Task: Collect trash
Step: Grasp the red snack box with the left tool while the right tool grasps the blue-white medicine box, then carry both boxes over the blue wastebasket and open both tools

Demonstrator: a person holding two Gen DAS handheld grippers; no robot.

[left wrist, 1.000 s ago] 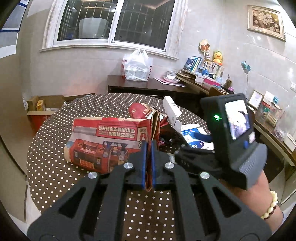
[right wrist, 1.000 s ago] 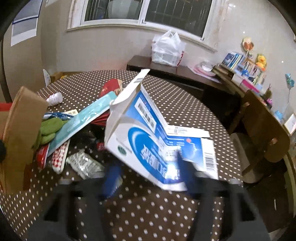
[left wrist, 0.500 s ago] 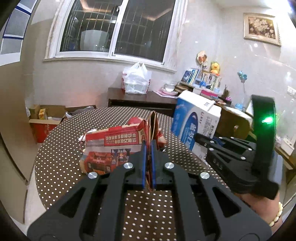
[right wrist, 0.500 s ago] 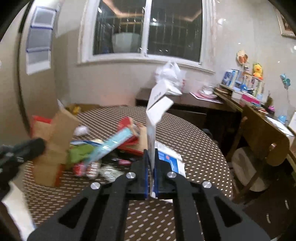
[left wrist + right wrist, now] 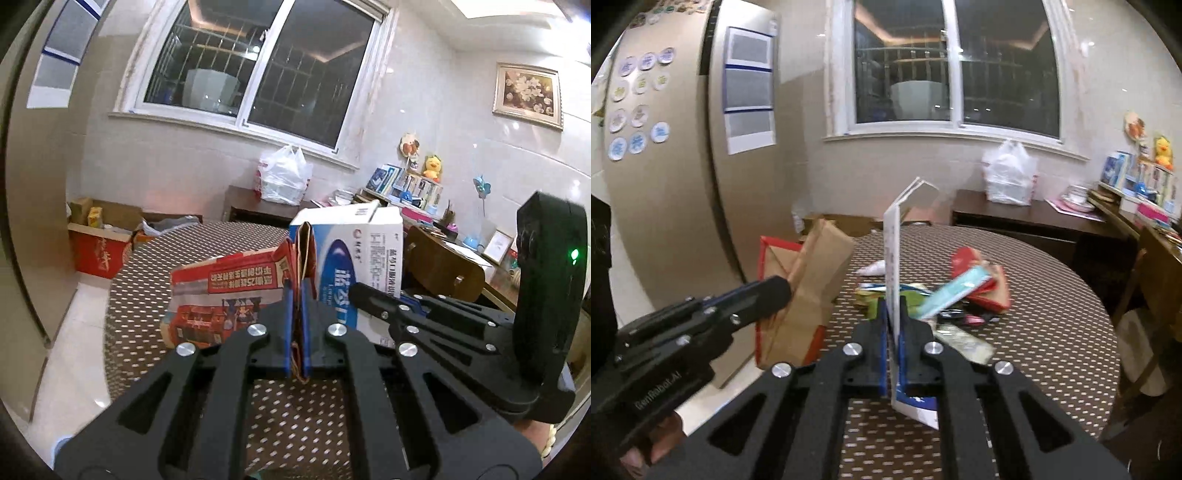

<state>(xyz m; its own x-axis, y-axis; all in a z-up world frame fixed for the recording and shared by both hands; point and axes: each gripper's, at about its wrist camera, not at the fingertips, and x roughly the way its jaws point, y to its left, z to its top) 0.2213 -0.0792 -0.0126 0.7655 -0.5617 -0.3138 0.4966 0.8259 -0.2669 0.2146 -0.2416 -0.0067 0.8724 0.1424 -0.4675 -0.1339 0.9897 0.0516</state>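
Trash here is flattened cardboard: the red carton (image 5: 229, 291) hangs pinched by a flap in the closed left gripper (image 5: 294, 295), the blue-and-white box (image 5: 892, 273) by one panel in the closed right gripper (image 5: 893, 306), both lifted above the dotted table (image 5: 1034, 332). Light, floppy stuff; edge grips look adequate, though panels may swing or tear.

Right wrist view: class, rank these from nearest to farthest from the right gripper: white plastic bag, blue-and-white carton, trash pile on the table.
1. Blue-and-white carton, clamped in the right gripper.
2. Trash pile, mid-table, just beyond.
3. White plastic bag, on the sideboard under the window.
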